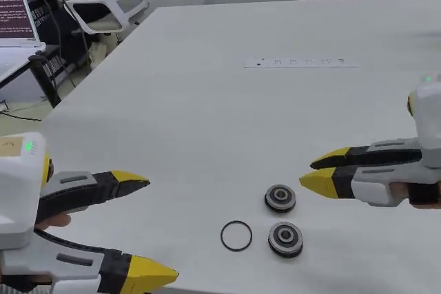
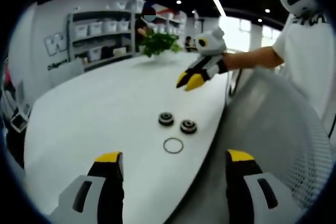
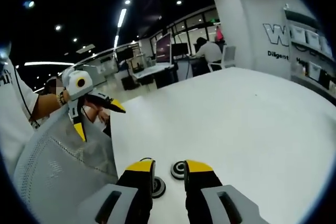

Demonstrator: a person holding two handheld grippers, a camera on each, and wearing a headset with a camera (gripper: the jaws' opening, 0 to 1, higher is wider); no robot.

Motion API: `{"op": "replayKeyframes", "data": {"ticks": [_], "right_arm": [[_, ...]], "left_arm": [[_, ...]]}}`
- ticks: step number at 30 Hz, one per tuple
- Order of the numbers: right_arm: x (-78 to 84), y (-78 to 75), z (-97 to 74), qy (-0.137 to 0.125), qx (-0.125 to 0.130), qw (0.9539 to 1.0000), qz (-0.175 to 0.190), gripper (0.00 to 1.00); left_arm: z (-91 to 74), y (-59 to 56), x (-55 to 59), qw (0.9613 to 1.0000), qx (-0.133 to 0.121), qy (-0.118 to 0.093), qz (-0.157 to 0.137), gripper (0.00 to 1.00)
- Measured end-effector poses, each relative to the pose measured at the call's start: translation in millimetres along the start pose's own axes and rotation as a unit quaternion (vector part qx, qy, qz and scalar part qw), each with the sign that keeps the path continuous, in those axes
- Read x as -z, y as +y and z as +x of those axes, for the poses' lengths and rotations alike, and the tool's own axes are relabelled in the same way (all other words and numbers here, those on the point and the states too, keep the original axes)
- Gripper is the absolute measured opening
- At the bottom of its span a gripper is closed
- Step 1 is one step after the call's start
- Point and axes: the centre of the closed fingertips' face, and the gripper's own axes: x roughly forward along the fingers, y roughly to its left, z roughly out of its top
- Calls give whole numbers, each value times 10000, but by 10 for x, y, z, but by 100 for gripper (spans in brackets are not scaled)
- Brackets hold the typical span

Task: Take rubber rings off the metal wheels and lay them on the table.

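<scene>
Two small metal wheels, the farther wheel [image 1: 280,198] and the nearer wheel [image 1: 285,239], are seen on the smooth white table [image 1: 207,101]. They are judged rigid and weighty. Their dark rubber bands seem thin and stretchy, best pinched at the rim. A loose ring [image 1: 236,236] is laid flat beside the nearer wheel. The right gripper [image 1: 313,173] is held just beside the farther wheel, jaws barely parted. The left gripper [image 1: 158,231] is held well apart from the wheels, jaws wide.
</scene>
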Motion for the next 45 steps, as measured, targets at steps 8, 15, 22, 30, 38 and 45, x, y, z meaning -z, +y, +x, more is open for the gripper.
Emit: {"op": "replayKeyframes", "data": {"ticks": [8,15,22,30,38,45], "right_arm": [[246,-3,-66,-25,-14,9999,119,22],[441,-23,-4,215,-19,9995,235,23],[505,2,60,327,-73,9991,274,23],[614,121,156,674,-350,9971,-82,25],[692,138,255,989,-511,9928,-453,25],[760,186,336,1157,-628,9892,-639,25]], "left_arm": [[9,-42,-149,9998,134,-78,100,82],[103,-109,-391,9978,320,-47,585,81],[305,-134,-583,9931,599,-46,1006,79],[623,-132,-744,9904,722,-199,1165,75],[948,-219,-841,9871,957,-340,1236,69],[1205,-263,-800,9876,1014,-381,1139,59]]}}
